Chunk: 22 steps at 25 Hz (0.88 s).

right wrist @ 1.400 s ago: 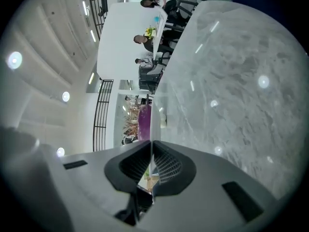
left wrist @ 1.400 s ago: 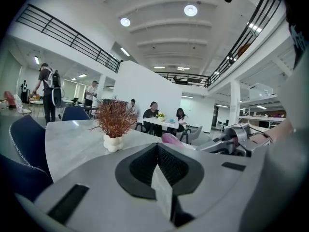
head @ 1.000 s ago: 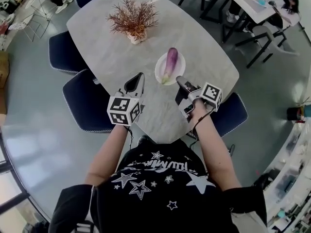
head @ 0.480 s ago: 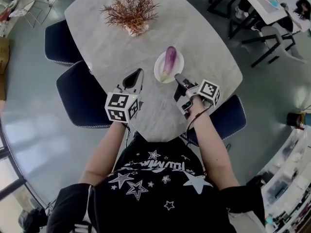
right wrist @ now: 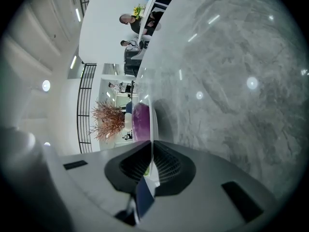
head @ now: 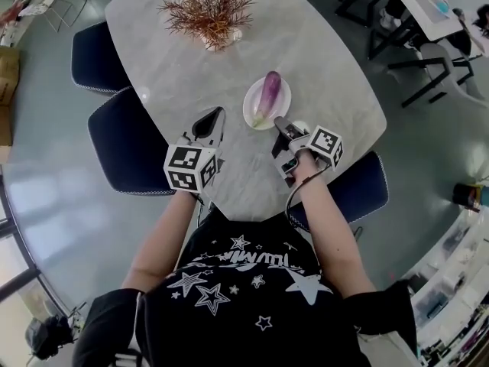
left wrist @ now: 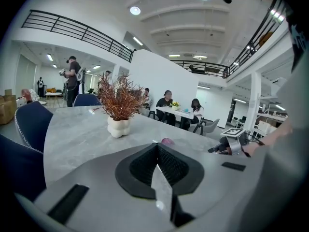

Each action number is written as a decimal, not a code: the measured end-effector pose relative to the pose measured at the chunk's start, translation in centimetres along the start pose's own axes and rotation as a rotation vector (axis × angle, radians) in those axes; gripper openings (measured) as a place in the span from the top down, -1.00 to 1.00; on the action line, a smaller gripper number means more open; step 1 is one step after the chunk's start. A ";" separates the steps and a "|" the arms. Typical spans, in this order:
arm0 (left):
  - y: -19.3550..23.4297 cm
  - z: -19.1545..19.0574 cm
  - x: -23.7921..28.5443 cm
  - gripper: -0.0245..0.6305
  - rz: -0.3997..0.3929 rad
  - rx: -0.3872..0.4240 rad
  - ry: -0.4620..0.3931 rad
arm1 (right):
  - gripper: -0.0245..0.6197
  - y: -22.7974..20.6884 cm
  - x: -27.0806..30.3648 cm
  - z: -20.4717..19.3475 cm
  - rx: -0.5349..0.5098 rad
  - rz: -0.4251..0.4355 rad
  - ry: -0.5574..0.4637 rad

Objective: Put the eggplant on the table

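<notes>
Two sets of jaws clenched shut, empty: left gripper (head: 217,115), right gripper (head: 279,121). Long purple eggplant (head: 269,92) not yet on grey marble table (head: 321,60); lying on round white plate (head: 250,109), 12 o'clock of right gripper, rolled sideways, probably for pinching across it

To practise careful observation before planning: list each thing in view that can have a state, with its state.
eggplant: lying on the plate, ungripped
plate: flat on the table
potted plant: upright
left gripper: closed, empty
right gripper: closed, empty, near the plate
</notes>
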<state>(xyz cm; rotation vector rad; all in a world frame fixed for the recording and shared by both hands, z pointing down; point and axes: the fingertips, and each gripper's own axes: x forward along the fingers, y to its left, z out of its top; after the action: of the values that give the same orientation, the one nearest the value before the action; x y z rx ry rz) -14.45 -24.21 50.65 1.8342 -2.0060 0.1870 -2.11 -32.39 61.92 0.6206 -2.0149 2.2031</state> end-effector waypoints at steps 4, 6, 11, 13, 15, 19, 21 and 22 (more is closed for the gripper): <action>-0.2 -0.3 -0.2 0.90 -0.001 -0.003 0.003 | 0.87 -0.6 0.1 -0.7 -0.005 -0.026 -0.002; -0.3 -0.3 -0.2 0.90 -0.002 -0.002 0.004 | 0.87 -0.9 0.1 -1.1 -0.004 -0.042 -0.001; -1.0 -0.3 -0.6 0.90 -0.026 -0.001 0.004 | 0.87 -1.5 -0.1 -1.3 0.024 -0.061 -0.013; -1.2 -0.4 -0.8 0.90 -0.033 0.004 0.006 | 0.87 -1.6 -0.1 -1.3 0.025 -0.068 -0.016; -1.3 -0.6 -1.1 0.90 -0.036 0.006 0.011 | 0.87 -1.7 -0.1 -1.3 0.025 -0.080 -0.015; -1.2 -1.0 -1.5 0.90 -0.039 0.004 0.016 | 0.86 -2.2 -0.1 -1.5 0.029 -0.112 -0.013; -1.0 -1.0 -1.9 0.90 -0.035 -0.004 0.014 | 0.86 -2.5 -0.2 -1.5 0.033 -0.132 -0.025; -0.9 -1.0 -2.1 0.90 -0.032 -0.007 0.013 | 0.86 -2.6 -0.3 -1.5 0.033 -0.136 -0.029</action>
<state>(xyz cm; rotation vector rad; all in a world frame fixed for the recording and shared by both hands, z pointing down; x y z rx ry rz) -13.30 -22.08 50.58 1.8553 -1.9647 0.1821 -1.31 -30.56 64.16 0.7725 -1.8914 2.1654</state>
